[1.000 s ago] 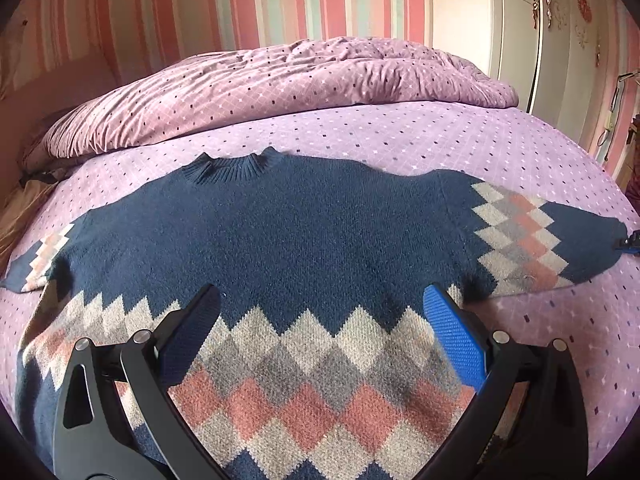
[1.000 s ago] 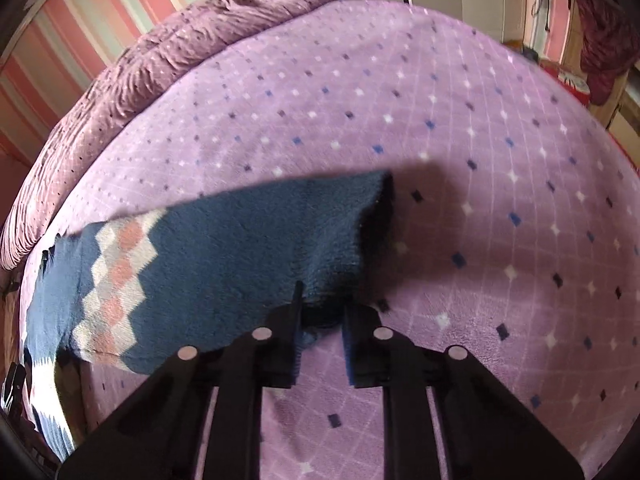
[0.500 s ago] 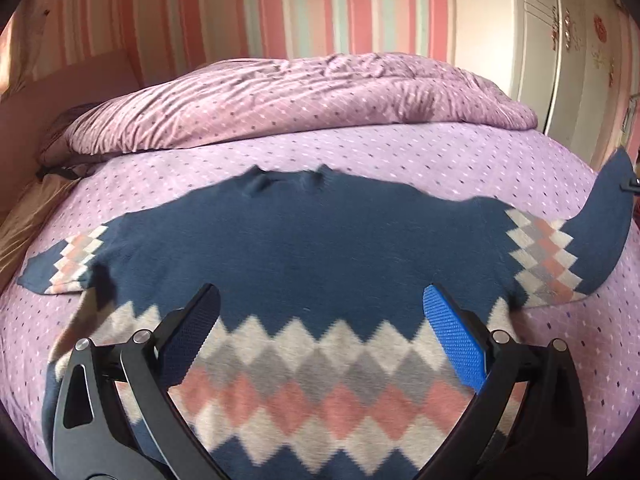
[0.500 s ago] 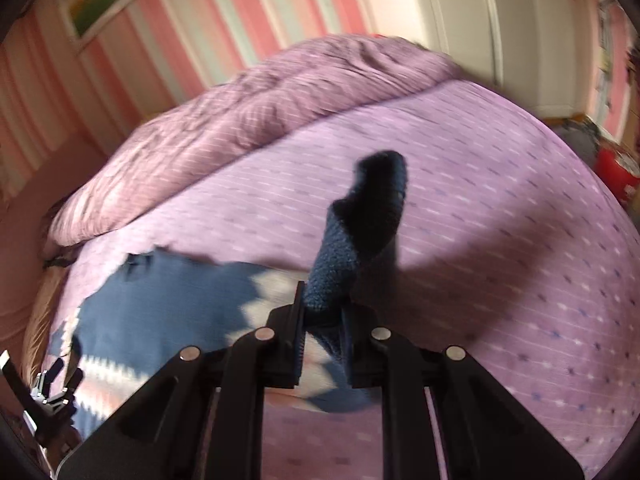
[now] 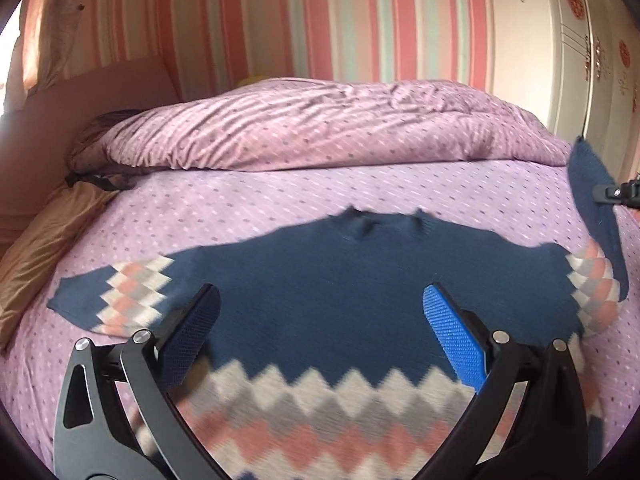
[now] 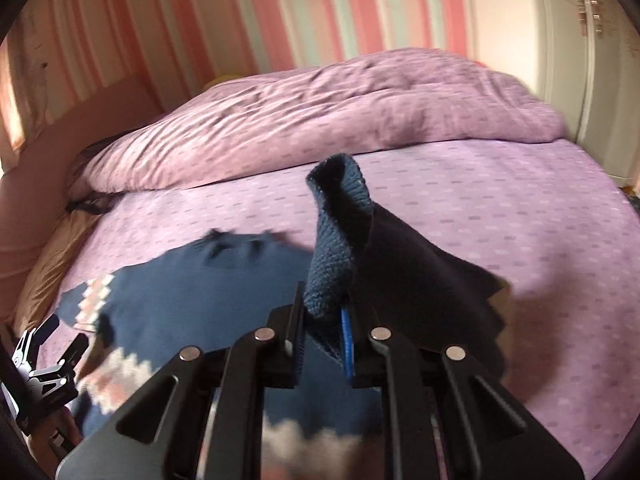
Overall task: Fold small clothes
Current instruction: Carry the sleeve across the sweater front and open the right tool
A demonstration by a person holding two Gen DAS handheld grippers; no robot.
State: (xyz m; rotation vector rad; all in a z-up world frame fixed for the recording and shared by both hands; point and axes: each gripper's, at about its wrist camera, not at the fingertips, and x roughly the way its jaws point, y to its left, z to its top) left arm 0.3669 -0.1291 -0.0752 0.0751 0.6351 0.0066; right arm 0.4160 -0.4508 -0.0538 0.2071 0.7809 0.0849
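A navy sweater [image 5: 360,280] with pink, grey and white diamonds lies flat on the purple bed, neck away from me. My left gripper [image 5: 320,320] is open and empty, hovering over the sweater's lower body. My right gripper [image 6: 322,320] is shut on the cuff of the sweater's right sleeve [image 6: 340,240] and holds it up above the bed. In the left wrist view that lifted sleeve [image 5: 596,208] stands up at the far right, with the right gripper's tip [image 5: 620,191] on it. The sweater body [image 6: 192,292] shows left in the right wrist view.
A bunched purple duvet [image 5: 320,124] lies across the head of the bed. The dotted purple sheet [image 5: 240,200] surrounds the sweater. A tan pillow [image 5: 44,236] sits at the left edge. A white wardrobe [image 5: 580,60] stands at the right, a striped wall behind.
The right gripper has lifted the right sleeve off the bed and carried it up and inward toward the sweater body. The left gripper has risen and pulled back, still open.
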